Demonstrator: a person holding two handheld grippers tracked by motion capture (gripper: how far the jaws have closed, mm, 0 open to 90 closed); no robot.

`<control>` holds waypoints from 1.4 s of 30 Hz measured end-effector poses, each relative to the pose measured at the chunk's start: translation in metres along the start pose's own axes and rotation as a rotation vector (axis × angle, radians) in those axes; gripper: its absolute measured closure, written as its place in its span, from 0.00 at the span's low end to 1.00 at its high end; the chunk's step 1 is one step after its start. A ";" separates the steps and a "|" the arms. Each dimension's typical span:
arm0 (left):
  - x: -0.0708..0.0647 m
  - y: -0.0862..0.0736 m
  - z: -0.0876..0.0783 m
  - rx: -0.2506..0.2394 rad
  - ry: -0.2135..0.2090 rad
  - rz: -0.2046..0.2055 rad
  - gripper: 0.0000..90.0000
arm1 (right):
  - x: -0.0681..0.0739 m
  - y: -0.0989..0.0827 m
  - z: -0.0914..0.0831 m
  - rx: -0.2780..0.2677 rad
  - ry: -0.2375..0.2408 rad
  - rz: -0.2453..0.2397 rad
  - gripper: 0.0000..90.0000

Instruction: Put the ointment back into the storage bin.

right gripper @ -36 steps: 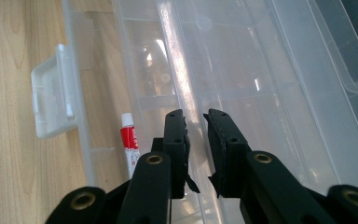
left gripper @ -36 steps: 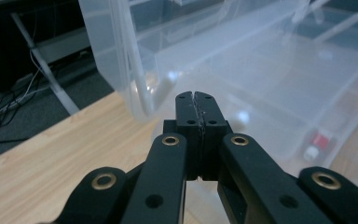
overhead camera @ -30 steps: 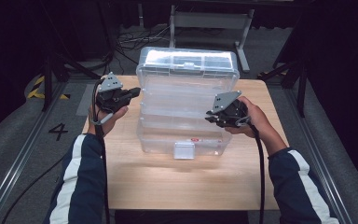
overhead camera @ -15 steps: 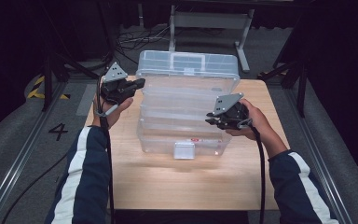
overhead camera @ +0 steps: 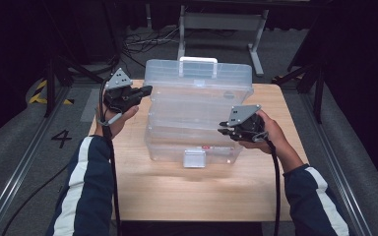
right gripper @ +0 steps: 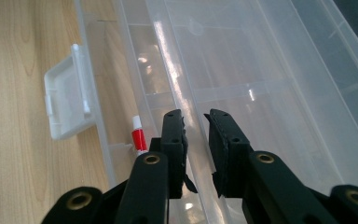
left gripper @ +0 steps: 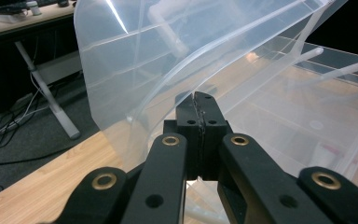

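You face a dark room, grey carpet floor (overhead camera: 24, 162), wooden worktop (overhead camera: 202, 196), metal desk frame (overhead camera: 221, 22) behind, tangled cables (overhead camera: 138, 44), yellow-black tape (overhead camera: 42, 93).

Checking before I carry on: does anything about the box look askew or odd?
Nothing looks damaged or spilled. The clear box has its lid raised and tilted, with the left gripper shut at its edge. The white latch hangs open at the front.
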State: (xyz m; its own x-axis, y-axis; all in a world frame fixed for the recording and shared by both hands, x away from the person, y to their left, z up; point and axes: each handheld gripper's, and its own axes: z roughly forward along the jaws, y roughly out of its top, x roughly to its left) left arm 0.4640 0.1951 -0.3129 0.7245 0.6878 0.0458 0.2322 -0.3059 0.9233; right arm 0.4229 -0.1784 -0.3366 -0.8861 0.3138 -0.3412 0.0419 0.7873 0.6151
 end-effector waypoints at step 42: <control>-0.028 -0.039 -0.017 0.059 -0.030 0.101 1.00 | -0.014 -0.074 -0.057 -0.101 -0.168 0.228 0.91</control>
State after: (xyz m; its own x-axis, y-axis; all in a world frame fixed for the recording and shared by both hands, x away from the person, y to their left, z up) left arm 0.4233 0.1993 -0.3435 0.7653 0.6314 0.1252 0.1939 -0.4116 0.8905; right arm 0.4061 -0.2717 -0.3370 -0.7698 0.5667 -0.2937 0.1774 0.6319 0.7545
